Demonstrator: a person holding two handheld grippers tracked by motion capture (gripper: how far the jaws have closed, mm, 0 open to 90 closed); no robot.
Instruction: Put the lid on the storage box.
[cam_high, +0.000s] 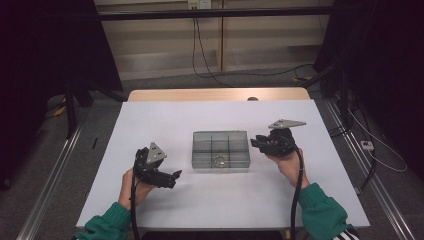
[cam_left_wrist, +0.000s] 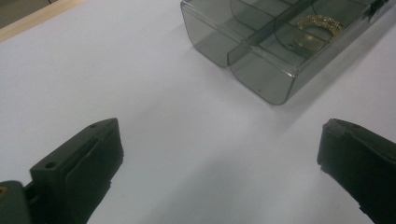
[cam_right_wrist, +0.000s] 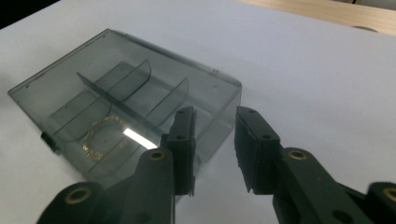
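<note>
A smoky clear plastic box (cam_high: 220, 150) with several compartments lies in the middle of the white table. A gold beaded ring-shaped piece (cam_high: 218, 161) rests in one near compartment, seen through the plastic (cam_left_wrist: 320, 23) (cam_right_wrist: 100, 135). My left gripper (cam_high: 174, 179) hovers left of the box and nearer the front, jaws wide open with only bare table between them (cam_left_wrist: 219, 154). My right gripper (cam_high: 254, 142) sits just off the box's right side. Its jaws (cam_right_wrist: 214, 140) stand a little apart by the box's corner (cam_right_wrist: 224, 98), with nothing between them.
The white sheet (cam_high: 165, 120) covers the table, with a wooden strip (cam_high: 215, 94) showing at the far edge. Black cables (cam_high: 210, 70) trail over the floor beyond. Dark curtains flank both sides. A person's green sleeves (cam_high: 320, 210) come in from the bottom.
</note>
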